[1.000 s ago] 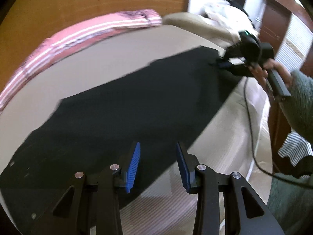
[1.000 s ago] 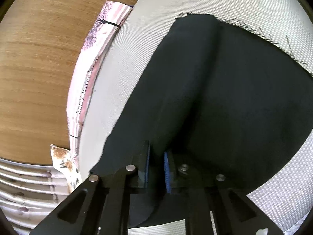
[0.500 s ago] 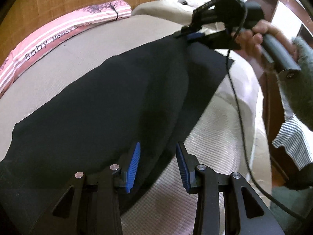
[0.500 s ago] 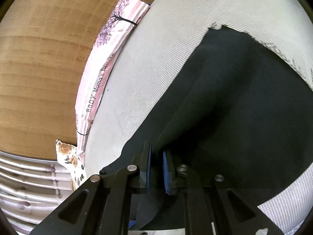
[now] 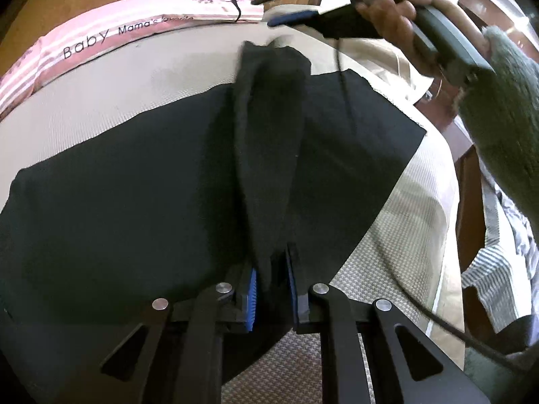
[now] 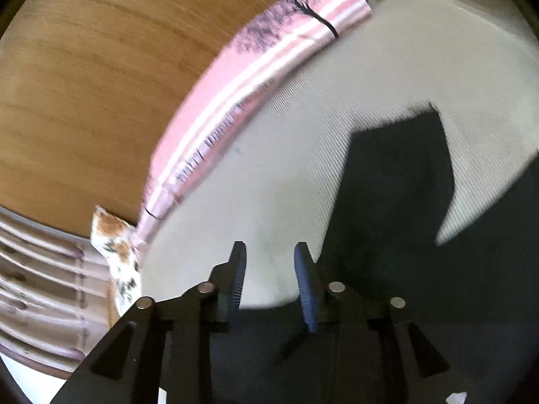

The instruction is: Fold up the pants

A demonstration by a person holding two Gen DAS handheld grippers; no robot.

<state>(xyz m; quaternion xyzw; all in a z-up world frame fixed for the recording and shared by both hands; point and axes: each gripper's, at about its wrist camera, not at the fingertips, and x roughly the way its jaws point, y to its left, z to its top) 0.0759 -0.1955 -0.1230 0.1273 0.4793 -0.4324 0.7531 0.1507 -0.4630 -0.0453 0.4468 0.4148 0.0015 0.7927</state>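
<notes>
The black pants [image 5: 141, 202] lie spread on a beige bed [image 5: 134, 77]. My left gripper [image 5: 272, 289] is shut on a raised ridge of the pants' fabric that runs away from it toward the far edge. In the left wrist view my right gripper [image 5: 286, 3] is held above the far end of that ridge, jaws apart, with nothing in it. In the right wrist view my right gripper [image 6: 271, 286] is open over bare bed [image 6: 286, 175], with the pants [image 6: 397, 208] to its right.
A pink striped pillow [image 5: 111, 33] lies along the bed's far side against a wooden headboard [image 6: 84, 84]. A cable [image 5: 343, 77] hangs from the right gripper over the pants. Striped cloth [image 5: 495, 269] lies off the bed's right edge.
My right gripper has let go of the pants and lifted away, now open. My left gripper has closed on a fold of the pants. The lifted fabric has dropped across the pants.
</notes>
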